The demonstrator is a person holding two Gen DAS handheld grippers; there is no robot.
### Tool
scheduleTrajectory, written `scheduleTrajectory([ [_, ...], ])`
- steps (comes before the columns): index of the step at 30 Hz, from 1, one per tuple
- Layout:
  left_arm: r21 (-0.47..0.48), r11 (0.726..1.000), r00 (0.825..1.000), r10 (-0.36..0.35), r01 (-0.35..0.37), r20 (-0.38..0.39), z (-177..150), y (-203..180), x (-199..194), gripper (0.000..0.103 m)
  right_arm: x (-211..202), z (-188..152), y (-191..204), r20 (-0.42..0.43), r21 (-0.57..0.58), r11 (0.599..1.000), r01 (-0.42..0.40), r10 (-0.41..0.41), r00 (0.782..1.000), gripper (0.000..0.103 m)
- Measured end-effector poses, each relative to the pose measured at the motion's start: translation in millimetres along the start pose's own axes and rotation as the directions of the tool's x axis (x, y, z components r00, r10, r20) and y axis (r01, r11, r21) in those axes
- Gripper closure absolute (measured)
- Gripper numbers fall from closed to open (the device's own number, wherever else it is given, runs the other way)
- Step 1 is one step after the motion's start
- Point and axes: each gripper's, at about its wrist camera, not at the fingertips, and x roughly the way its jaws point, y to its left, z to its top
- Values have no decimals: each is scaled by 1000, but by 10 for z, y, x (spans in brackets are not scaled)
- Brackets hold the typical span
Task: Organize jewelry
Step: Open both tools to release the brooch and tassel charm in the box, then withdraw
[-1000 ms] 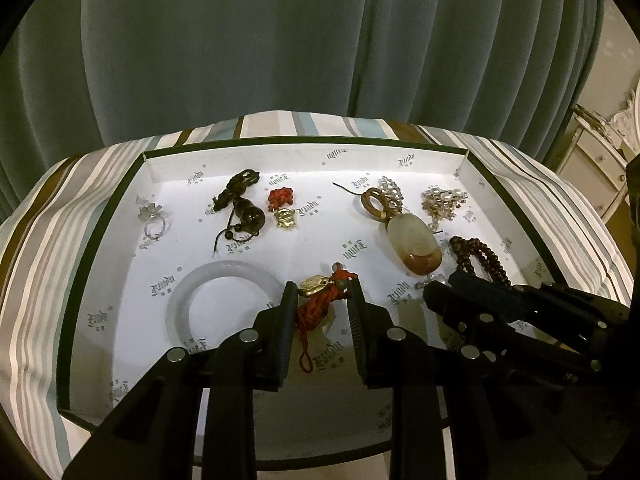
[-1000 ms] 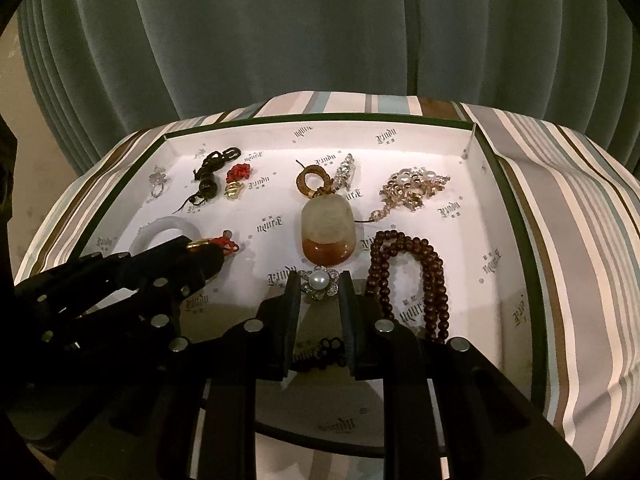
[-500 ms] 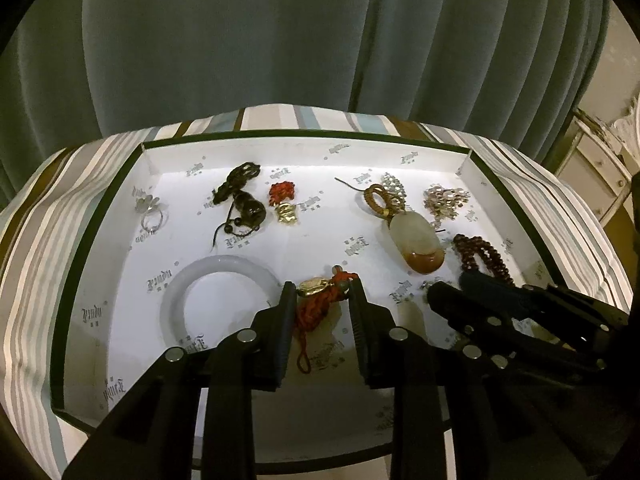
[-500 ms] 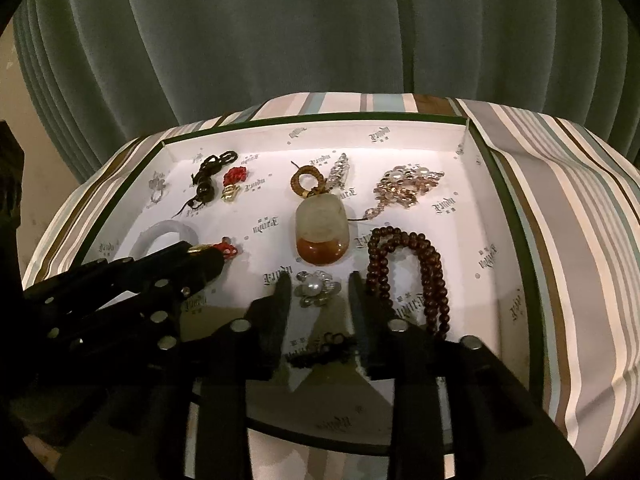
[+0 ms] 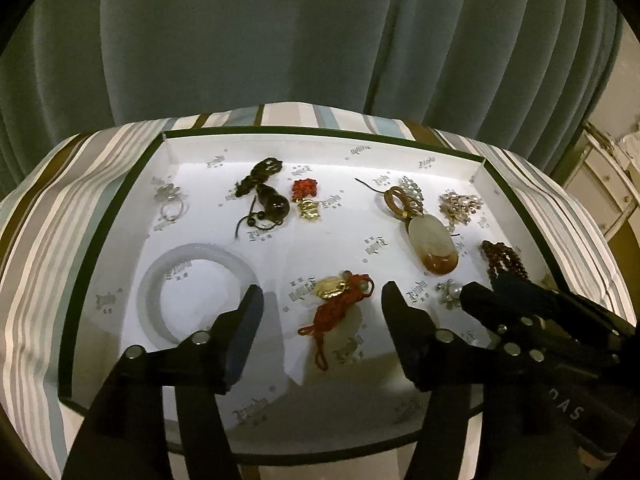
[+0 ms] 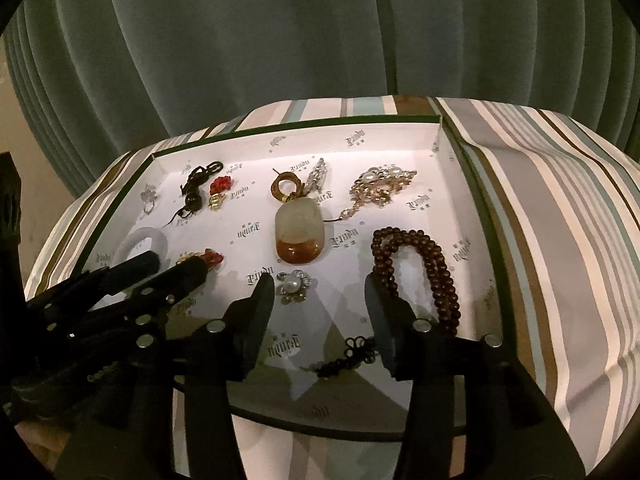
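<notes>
A white paper-lined tray point(image 5: 120, 216) holds several jewelry pieces. My left gripper point(image 5: 318, 300) is open and empty; a red-cord gold charm point(image 5: 340, 300) lies on the paper between its fingers. My right gripper point(image 6: 320, 292) is open and empty; a pearl flower brooch point(image 6: 294, 285) lies just ahead of it and a black knotted cord point(image 6: 344, 360) lies on the paper between its fingers. A brown bead bracelet point(image 6: 420, 264) lies beside its right finger. An oval jade pendant point(image 6: 298, 232) lies in the tray's middle. A white bangle point(image 5: 196, 280) lies left of my left gripper.
At the back of the tray lie a silver ring point(image 5: 170, 204), a dark cord pendant point(image 5: 264, 196), a red and gold charm point(image 5: 306, 198) and a gold pearl brooch point(image 6: 380, 188). The tray sits on a striped cloth point(image 6: 540, 200). A grey-green curtain point(image 5: 320, 40) hangs behind.
Both grippers have opened wide. The left let go of the red-cord charm and the right let go of the black knotted cord; both pieces now lie on the tray paper.
</notes>
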Motion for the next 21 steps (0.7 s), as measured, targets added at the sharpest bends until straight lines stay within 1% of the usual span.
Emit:
scheduleTrajectory([
  [3,-5,1000,1000,15,-15,4,-16,18,-52,37,-39,-7,9,9,0,1000,10,-10,1000,50],
  [5,-13,999,999,34,-34,11,-31,35,-103,33,-80,-17,-3,18,5,1000,19,-19,1000,43],
  [7,-23,998,998,57,-57,23,-48,63,-156,25,-122,-31,-16,26,13,1000,28,-28,999,37],
  [8,-28,998,998,62,-61,28,-63,74,-190,24,-155,-44,-17,32,16,999,33,-34,999,34],
  [15,-36,995,995,98,-97,34,-163,89,-396,23,-371,-144,66,57,-5,998,57,-57,997,27],
  [21,-43,992,990,124,-121,68,-239,58,-728,21,-642,-224,169,84,-32,996,87,-84,993,25],
])
